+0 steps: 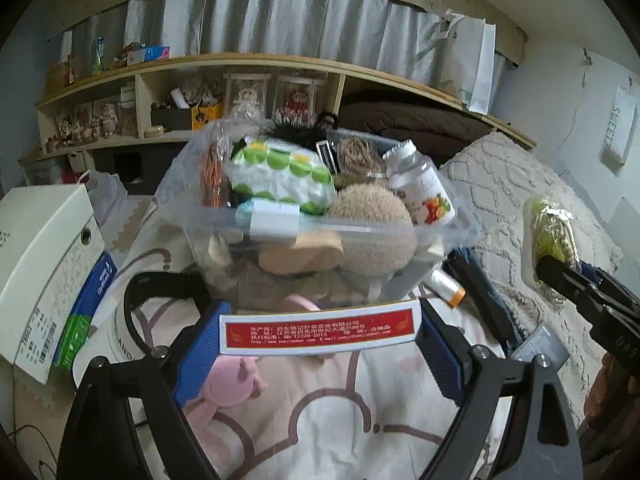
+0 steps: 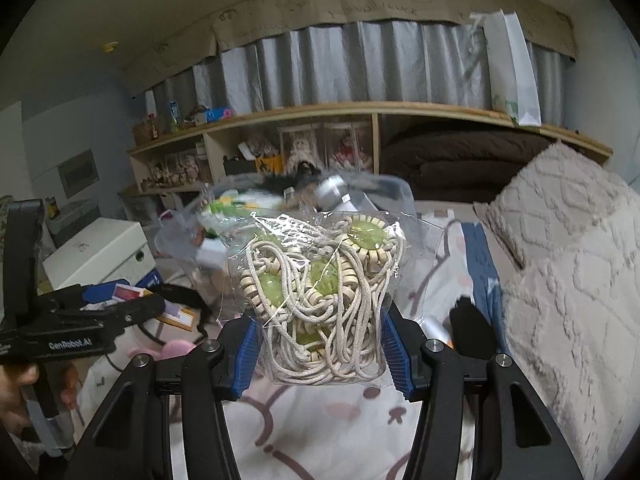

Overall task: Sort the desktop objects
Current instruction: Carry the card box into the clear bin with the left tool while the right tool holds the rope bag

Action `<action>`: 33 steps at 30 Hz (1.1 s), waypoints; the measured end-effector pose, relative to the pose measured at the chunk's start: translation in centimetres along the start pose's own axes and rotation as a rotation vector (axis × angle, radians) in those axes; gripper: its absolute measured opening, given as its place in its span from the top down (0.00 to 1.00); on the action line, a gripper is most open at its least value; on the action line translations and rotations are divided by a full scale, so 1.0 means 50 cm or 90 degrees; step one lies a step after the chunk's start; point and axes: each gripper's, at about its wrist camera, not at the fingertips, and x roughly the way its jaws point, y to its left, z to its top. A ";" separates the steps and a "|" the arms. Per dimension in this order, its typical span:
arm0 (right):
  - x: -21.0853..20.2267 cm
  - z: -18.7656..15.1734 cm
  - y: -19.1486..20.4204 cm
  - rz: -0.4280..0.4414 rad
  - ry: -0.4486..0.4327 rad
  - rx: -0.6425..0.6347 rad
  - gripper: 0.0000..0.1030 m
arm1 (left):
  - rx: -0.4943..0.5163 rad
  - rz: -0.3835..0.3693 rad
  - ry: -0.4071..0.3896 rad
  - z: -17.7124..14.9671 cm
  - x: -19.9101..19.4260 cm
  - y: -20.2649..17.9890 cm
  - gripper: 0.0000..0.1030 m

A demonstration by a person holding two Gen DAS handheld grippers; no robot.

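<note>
My left gripper (image 1: 320,330) is shut on a white card box with a red label (image 1: 319,329), held just in front of a clear plastic bin (image 1: 362,236) full of items: a green-dotted packet (image 1: 280,174), a plush ball (image 1: 374,236), a white bottle (image 1: 424,188). My right gripper (image 2: 320,344) is shut on a clear bag of cord and green beads (image 2: 324,292), held in the air right of the bin (image 2: 224,240). The bag also shows at the right of the left wrist view (image 1: 552,248).
A white shoe box (image 1: 44,264) and a blue-green box (image 1: 86,308) stand at left. A pink toy (image 1: 228,384) and black headband (image 1: 160,292) lie on the patterned bedsheet. A knitted pillow (image 2: 572,280) is at right. A shelf (image 1: 240,64) runs behind.
</note>
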 end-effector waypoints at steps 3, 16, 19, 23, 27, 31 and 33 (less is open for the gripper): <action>0.004 0.027 0.015 -0.004 -0.009 -0.013 0.47 | -0.012 -0.002 -0.004 0.024 0.003 0.006 0.12; 0.055 0.071 0.028 0.008 -0.011 -0.005 0.47 | -0.057 -0.009 -0.051 0.147 0.037 0.044 0.12; 0.060 0.068 0.016 0.010 -0.014 0.007 0.47 | -0.062 -0.018 -0.054 0.173 0.057 0.041 0.12; 0.064 0.056 -0.002 0.014 -0.009 0.012 0.47 | -0.059 -0.027 -0.051 0.201 0.098 0.022 0.12; 0.069 0.051 -0.018 0.004 -0.006 0.016 0.46 | -0.057 -0.036 -0.038 0.218 0.149 -0.004 0.12; 0.068 0.047 -0.035 -0.004 -0.008 0.025 0.46 | -0.044 -0.040 -0.019 0.212 0.190 -0.034 0.12; 0.070 0.047 -0.045 0.001 -0.006 0.035 0.46 | -0.030 -0.045 -0.002 0.204 0.204 -0.042 0.12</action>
